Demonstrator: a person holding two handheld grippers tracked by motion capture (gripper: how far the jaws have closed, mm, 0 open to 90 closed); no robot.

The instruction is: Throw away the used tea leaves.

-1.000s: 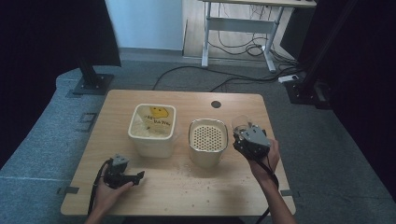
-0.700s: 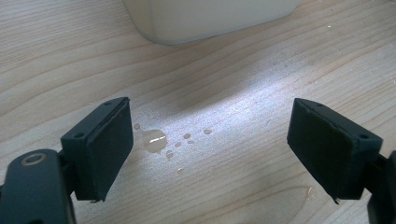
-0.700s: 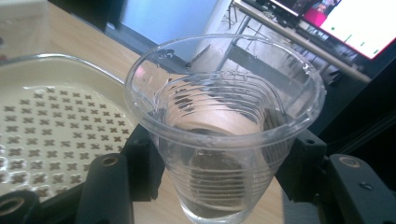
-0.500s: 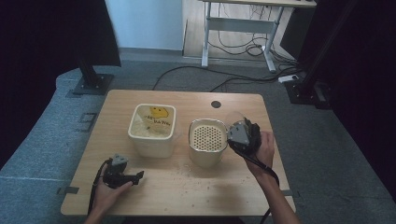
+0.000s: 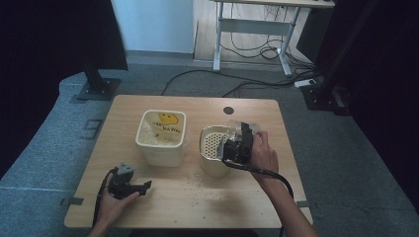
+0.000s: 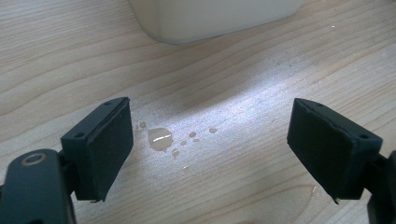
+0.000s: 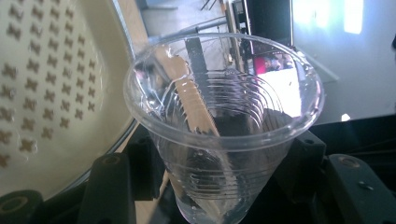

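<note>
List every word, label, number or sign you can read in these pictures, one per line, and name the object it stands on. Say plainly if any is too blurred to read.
Nothing can be read for certain.
Cream tub: a yellow picture with a line of dark lettering under it, too small and blurred to read.
Perforated container: a pattern of holes, no text.
Clear plastic cup: no print visible.

2 cream tubs (image 5: 162, 138) (image 5: 213, 157), 1 clear cup (image 7: 224, 126), 2 grippers (image 5: 129, 184) (image 5: 238, 146).

Tub (image 5: 162, 138) left of strainer bin (image 5: 213, 158) on table (image 5: 197, 197).
</note>
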